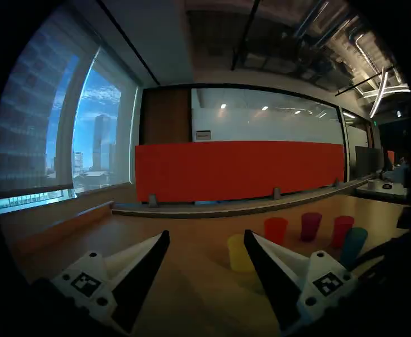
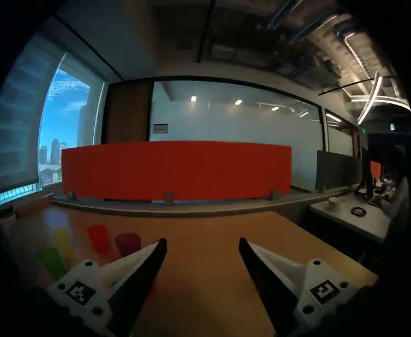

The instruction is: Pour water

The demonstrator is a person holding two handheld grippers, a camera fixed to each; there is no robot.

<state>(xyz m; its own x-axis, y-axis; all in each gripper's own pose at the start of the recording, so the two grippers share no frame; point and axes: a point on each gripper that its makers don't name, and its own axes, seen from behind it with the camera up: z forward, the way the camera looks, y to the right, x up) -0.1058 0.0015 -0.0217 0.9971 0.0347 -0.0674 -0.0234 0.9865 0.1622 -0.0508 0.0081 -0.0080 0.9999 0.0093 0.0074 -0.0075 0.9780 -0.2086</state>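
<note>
**Left gripper view**
- The left gripper [image 1: 205, 232] is seen with its fingers spread wide and nothing held between them.
- A wooden table [image 1: 194, 292] lies below.
- The far side is closed off by an orange partition [image 1: 239, 171], with a glass wall [image 1: 261, 121] above it.
- A window [image 1: 87, 146] with towers outside is seen at left.
- Five cups are grouped on the table, right of centre:
  - The yellow cup [image 1: 239, 253] is nearest, and its right edge is covered by the right finger.
  - The orange cup [image 1: 275, 229], purple cup [image 1: 311, 226] and red cup [image 1: 342, 229] are lined up farther back.
  - The teal cup [image 1: 354, 244] is set just in front of the red one, far right.
- All the cups are upright and made of tinted plastic. Their contents cannot be told.

**Right gripper view**
- The right gripper [image 2: 202, 241] is seen with its fingers wide apart and nothing gripped.
- The table [image 2: 205, 281] and partition [image 2: 177, 168] are seen ahead, and the window [image 2: 65, 135] at left.
- The cups are placed at left, well clear of the gap between the fingers:
  - A green cup [image 2: 53, 261] is nearest.
  - The yellow cup [image 2: 64, 240], orange cup [image 2: 98, 238] and purple cup [image 2: 128, 244] follow.
  - The purple cup's base is blocked by the left finger.
- They look dim here, and their fill level cannot be told.
- A side desk [image 2: 346, 222] with a mug [image 2: 333, 203] is seen at right.
- A seated person [image 2: 399, 196] is seen at the far right edge.
</note>
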